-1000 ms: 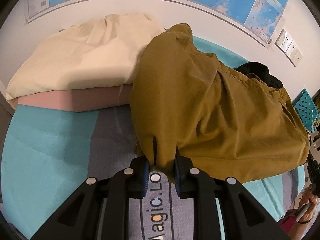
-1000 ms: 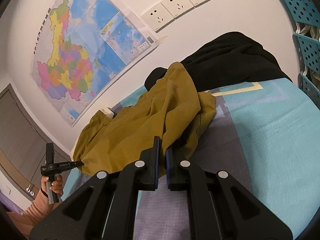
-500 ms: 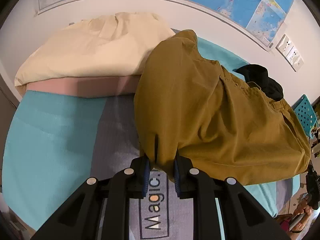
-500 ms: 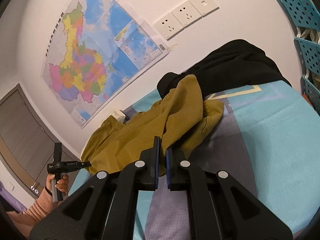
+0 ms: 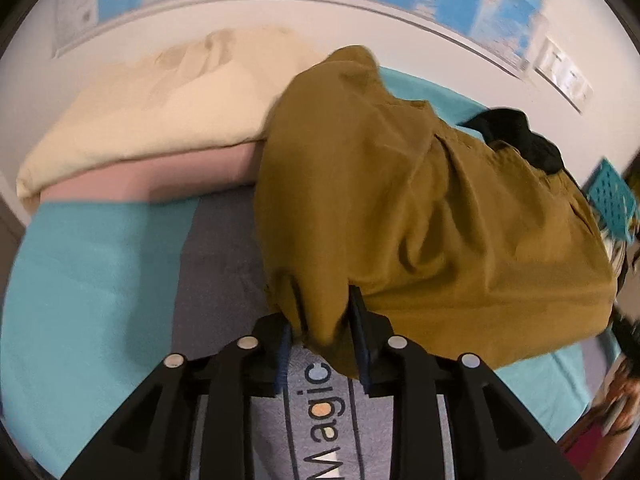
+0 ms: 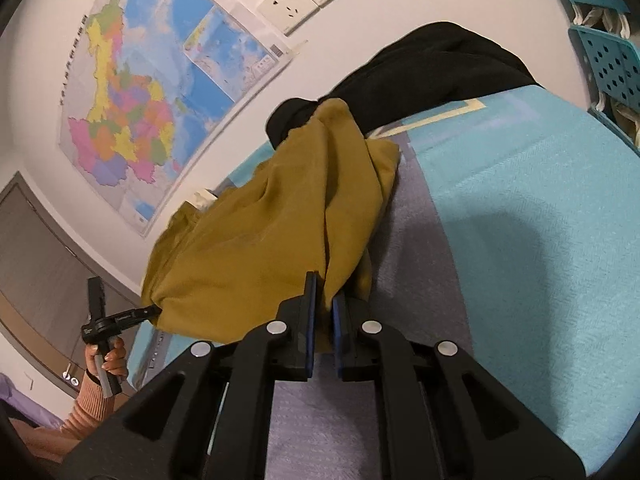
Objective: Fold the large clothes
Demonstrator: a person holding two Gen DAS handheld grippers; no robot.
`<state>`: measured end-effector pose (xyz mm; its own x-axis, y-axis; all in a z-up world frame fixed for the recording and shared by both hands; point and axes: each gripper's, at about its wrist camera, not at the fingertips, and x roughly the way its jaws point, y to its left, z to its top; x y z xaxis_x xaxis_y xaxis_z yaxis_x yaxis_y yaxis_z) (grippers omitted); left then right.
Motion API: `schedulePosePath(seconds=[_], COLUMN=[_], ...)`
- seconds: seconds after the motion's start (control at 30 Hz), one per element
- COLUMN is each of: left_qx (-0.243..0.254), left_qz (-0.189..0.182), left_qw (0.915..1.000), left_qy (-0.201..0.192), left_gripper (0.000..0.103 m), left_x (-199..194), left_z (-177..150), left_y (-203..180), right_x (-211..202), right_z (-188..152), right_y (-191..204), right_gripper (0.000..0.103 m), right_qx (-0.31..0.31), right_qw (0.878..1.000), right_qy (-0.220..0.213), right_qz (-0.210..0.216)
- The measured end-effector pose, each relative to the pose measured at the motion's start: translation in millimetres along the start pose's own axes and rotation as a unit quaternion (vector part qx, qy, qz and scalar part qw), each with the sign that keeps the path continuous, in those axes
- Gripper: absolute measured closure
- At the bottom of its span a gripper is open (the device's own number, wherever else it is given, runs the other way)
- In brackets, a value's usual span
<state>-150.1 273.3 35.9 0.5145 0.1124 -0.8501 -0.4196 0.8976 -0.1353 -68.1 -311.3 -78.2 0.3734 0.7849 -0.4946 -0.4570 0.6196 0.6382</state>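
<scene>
A large mustard-brown garment (image 5: pixel 420 216) lies bunched on the bed, held up at two edges. My left gripper (image 5: pixel 324 320) is shut on one edge of it, with cloth bulging between the fingers. My right gripper (image 6: pixel 323 300) is shut on another edge of the same garment (image 6: pixel 280 232). In the right wrist view the left gripper (image 6: pixel 150 311) shows at the garment's far corner, held by a hand in a pink sleeve.
The bed has a teal and grey cover (image 5: pixel 100 280) (image 6: pixel 540 220). A cream pillow (image 5: pixel 160 116) on a pink one lies at the head. A black garment (image 6: pixel 432 64) lies by the wall. Teal perforated baskets (image 6: pixel 612 52) stand at the right. A map (image 6: pixel 132 92) hangs on the wall.
Both grippers have lifted and pulled the garment towards me. More cloth now bulges between the left fingers, which stand slightly wider. The left view is blurred by motion.
</scene>
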Motion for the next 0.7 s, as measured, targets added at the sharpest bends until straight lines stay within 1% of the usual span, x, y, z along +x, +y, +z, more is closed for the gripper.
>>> schedulePosePath(seconds=[0.03, 0.07, 0.1, 0.13, 0.17, 0.2, 0.23, 0.27, 0.3, 0.33, 0.37, 0.4, 0.43, 0.47, 0.5, 0.57, 0.63, 0.7], left_qx=[0.003, 0.005, 0.008, 0.01, 0.014, 0.019, 0.021, 0.02, 0.017, 0.018, 0.019, 0.019, 0.022, 0.027, 0.031, 0.033, 0.037, 0.046], left_qz=[-0.005, -0.013, -0.033, -0.039, -0.038, -0.032, -0.033, -0.038, -0.038, -0.041, -0.045, -0.051, -0.05, -0.04, -0.034, -0.046, -0.045, -0.046], left_qw=[1.0, 0.9999, 0.9994, 0.9992, 0.9992, 0.9992, 0.9991, 0.9988, 0.9987, 0.9985, 0.9982, 0.9977, 0.9975, 0.9978, 0.9979, 0.9976, 0.9974, 0.9968], left_qy=[-0.002, -0.002, -0.003, -0.006, -0.009, -0.014, -0.018, -0.024, -0.029, -0.033, -0.036, -0.04, -0.044, -0.046, -0.046, -0.041, -0.041, -0.046], left_gripper=[0.074, 0.065, 0.059, 0.059, 0.057, 0.054, 0.052, 0.048, 0.046, 0.046, 0.045, 0.041, 0.038, 0.035, 0.035, 0.035, 0.035, 0.035], left_x=[-1.0, -1.8, -2.4, -2.8, -2.6, -3.4, -4.0, -4.6, -5.0, -5.4, -5.8, -6.3, -6.0, -4.4, -2.1, 3.7, 6.0, 4.4], left_z=[-1.2, -2.4, -3.4, -4.0, -4.4, -4.8, -4.9, -4.5, -3.3, -2.3, -1.5, 0.6, 2.6, 5.2, 7.5, 13.3, 17.9, 22.4], left_y=[0.6, 1.8, 4.1, 5.1, 5.5, 6.4, 6.4, 9.0, 11.7, 12.9, 14.2, 16.1, 16.4, 16.1, 15.9, 17.3, 16.4, 14.9], right_x=[-1.6, -1.7, -2.0, -3.8, -6.5, -9.3, -15.4, -20.1, -21.7, -21.3, -16.3, -10.3, 2.8, 17.6, 29.7, 67.4, 95.1, 114.2], right_z=[1.5, 3.9, 5.9, 8.1, 10.3, 12.0, 16.1, 22.3, 27.5, 36.8, 45.4, 51.3, 61.0, 69.1, 75.4, 90.3, 100.6, 110.7], right_y=[3.2, 5.0, 6.6, 10.0, 12.6, 13.3, 14.2, 17.4, 21.2, 27.2, 32.4, 35.2, 40.0, 41.4, 40.9, 39.2, 33.5, 29.7], right_gripper=[0.095, 0.094, 0.094, 0.089, 0.079, 0.071, 0.055, 0.053, 0.053, 0.05, 0.043, 0.041, 0.041, 0.041, 0.041, 0.039, 0.038, 0.044], right_qx=[-0.007, -0.008, -0.011, -0.018, -0.026, -0.028, -0.029, -0.036, -0.044, -0.06, -0.07, -0.074, -0.084, -0.092, -0.093, -0.102, -0.1, -0.096], right_qw=[1.0, 1.0, 1.0, 1.0, 0.999, 0.999, 0.999, 0.998, 0.997, 0.995, 0.995, 0.995, 0.993, 0.991, 0.99, 0.987, 0.983, 0.982], right_qy=[0.002, 0.007, 0.011, 0.014, 0.016, 0.016, 0.008, 0.0, -0.004, -0.009, -0.005, -0.002, 0.004, 0.017, 0.027, 0.059, 0.076, 0.087], right_qz=[-0.007, -0.011, -0.015, -0.018, -0.026, -0.033, -0.043, -0.054, -0.067, -0.08, -0.074, -0.073, -0.087, -0.095, -0.099, -0.113, -0.136, -0.139])
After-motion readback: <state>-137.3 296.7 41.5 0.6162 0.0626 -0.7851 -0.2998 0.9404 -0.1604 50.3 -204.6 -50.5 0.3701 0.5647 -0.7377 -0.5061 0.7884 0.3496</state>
